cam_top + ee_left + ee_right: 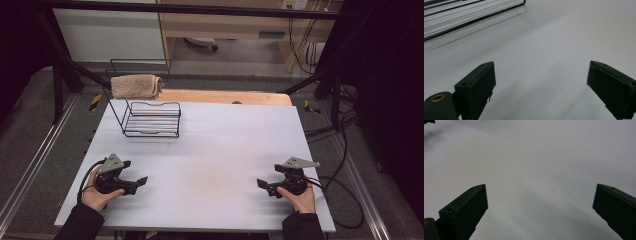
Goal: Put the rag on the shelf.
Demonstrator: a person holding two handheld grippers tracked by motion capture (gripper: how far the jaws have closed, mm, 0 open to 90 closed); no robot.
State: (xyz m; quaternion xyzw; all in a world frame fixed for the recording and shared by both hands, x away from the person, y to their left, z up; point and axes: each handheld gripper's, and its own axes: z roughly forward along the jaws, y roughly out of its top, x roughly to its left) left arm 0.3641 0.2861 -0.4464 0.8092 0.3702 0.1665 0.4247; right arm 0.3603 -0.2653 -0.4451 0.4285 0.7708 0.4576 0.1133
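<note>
High view: no brand, label or legible writing anywhere. Two tools, two hands, one wire rack, one towel, one white surface [220, 150].

Left tool [134, 176] near the front left corner of the surface, held in the left hand [100, 195], jaws spread wide and empty, aimed toward the middle. Right tool [265, 187] near the front right corner, held in the right hand [300, 199], jaws likewise spread apart, gripping nothing, aimed back at the left one. One grey three-cornered plate atop each tool, one black cable trailing from each. Tools well apart, bare surface between them.

Black wire rack [150, 120] standing at the far left of the surface, well ahead of the left tool. Beige towel [135, 86] folded and draped over the rack's upper rail, hanging above the rack's low shelf.

Left gripper view: two black jaws rising from the bottom edge, wide gap between, nothing held; front wires of the rack [471, 15] across the top left corner, detail finer than from above, towel out of frame.

Right gripper view: two black jaws parted over plain white surface [536, 165], with a few faint scuff marks not discernible from above.
</note>
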